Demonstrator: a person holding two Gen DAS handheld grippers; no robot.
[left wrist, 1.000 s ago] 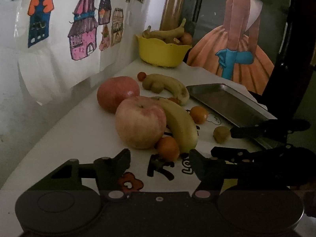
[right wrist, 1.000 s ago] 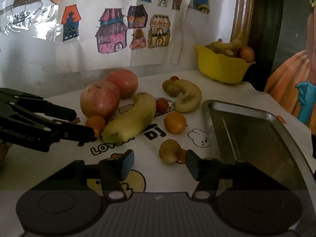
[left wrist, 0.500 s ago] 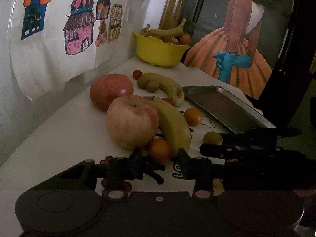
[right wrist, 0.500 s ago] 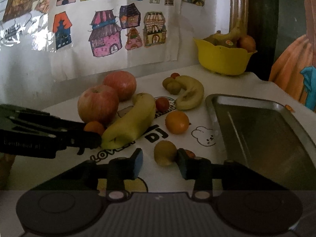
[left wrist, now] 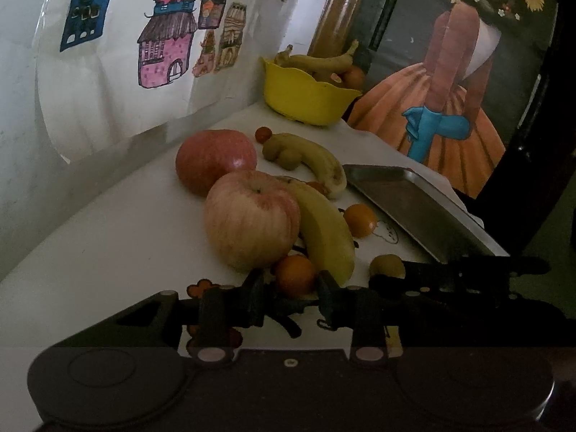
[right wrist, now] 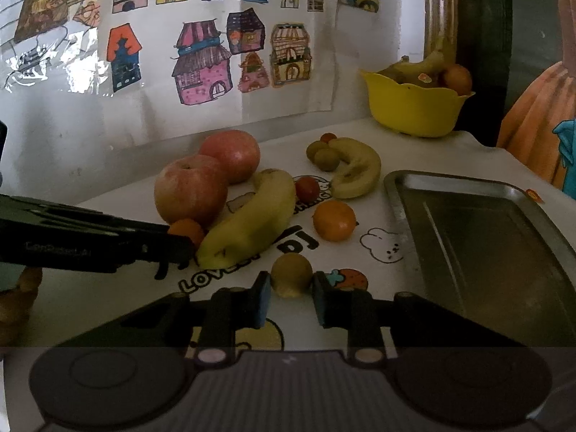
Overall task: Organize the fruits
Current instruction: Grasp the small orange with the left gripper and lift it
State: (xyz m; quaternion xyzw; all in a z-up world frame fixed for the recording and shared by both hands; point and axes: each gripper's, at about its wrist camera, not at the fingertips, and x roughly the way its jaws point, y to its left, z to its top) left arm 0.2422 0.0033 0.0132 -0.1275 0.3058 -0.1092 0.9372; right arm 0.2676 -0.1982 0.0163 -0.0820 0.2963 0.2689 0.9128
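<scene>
Two grippers, one small fruit between each pair of fingers

Left gripper (left wrist: 289, 293): narrowed around small orange (left wrist: 296, 275), fingers close on both sides, contact not clear. Just beyond: pale apple (left wrist: 252, 219) and long banana (left wrist: 325, 232).

Right gripper (right wrist: 291, 297): narrowed around brownish-green fruit (right wrist: 291, 274) on the surface (left wrist: 108, 244), pads near each flank, contact not clear. Metal tray (right wrist: 478, 237) off to its right; second orange (right wrist: 334, 220) ahead; yellow bowl (right wrist: 414, 109) far ahead.
</scene>
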